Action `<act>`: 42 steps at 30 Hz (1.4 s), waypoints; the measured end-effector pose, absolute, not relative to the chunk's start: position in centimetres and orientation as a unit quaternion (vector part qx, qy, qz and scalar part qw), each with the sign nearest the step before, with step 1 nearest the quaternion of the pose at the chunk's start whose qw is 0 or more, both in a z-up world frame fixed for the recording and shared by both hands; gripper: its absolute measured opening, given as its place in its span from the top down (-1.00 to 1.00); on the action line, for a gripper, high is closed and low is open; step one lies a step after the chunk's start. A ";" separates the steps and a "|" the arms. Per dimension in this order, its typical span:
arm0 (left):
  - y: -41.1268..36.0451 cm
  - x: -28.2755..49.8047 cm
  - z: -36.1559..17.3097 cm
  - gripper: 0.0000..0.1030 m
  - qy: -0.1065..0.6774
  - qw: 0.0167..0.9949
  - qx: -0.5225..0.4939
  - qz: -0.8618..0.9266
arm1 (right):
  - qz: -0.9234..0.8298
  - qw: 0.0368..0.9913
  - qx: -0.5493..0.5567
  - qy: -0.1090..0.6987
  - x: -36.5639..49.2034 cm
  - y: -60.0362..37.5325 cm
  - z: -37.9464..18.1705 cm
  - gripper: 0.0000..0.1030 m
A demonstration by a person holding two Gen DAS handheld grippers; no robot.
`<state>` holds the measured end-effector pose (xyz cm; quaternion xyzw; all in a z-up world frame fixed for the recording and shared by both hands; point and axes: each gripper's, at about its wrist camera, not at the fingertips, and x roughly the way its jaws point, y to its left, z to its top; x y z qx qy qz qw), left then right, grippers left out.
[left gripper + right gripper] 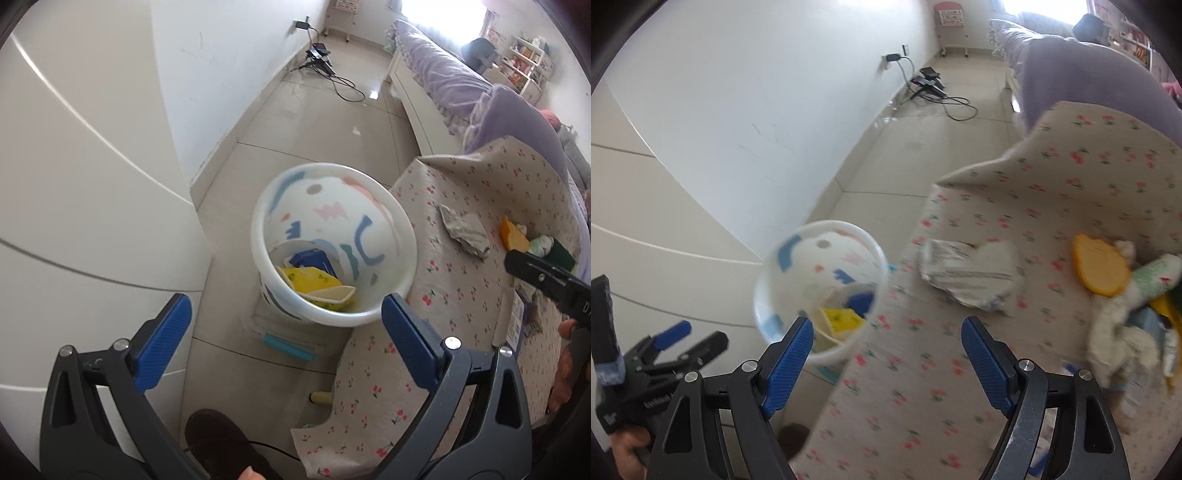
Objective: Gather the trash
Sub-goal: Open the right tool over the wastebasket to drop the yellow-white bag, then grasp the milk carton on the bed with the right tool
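Between the blue pads of the left gripper (287, 339) nothing is held — its jaws stand wide apart, poised above the floor just in front of the white bin (332, 245). Beside it, the right gripper (887, 356) has its jaws spread wide too, empty, hanging over the edge of the counter (1015, 192) where the flowered cloth (461, 258) drapes down next to the bin.

Using the bin as the marker: it stands on the tiled floor (325, 122), touching or nearly touching the cloth's hanging edge, with a pale cabinet front (74, 184) on its far side from the counter. Inside the bin lie a yellow wrapper (310, 282), a blue piece (312, 260) behind it and a cream-coloured scrap (332, 295) in front. A small teal object (288, 347) lies on the floor at the bin's foot.

On the counter, nearest the bin, sits a crumpled printed paper (971, 277). Farther from the bin is a heap — an orange flat piece (1099, 266), a green-and-white wrapper (1156, 275) and crumpled white tissue (1115, 332); the right view is blurred, so what lies under the heap is hard to make out. Well beyond the bin, cables (332, 79) trail along the wall, and a bed with a purple cover (443, 70) runs behind the counter.
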<state>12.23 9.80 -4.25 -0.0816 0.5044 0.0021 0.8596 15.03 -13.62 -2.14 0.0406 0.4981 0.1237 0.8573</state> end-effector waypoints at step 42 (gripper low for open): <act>-5.7 9.5 -4.2 -0.98 0.503 0.856 0.052 -0.109 | -0.049 0.821 0.152 0.549 11.0 -34.5 -7.0 -0.12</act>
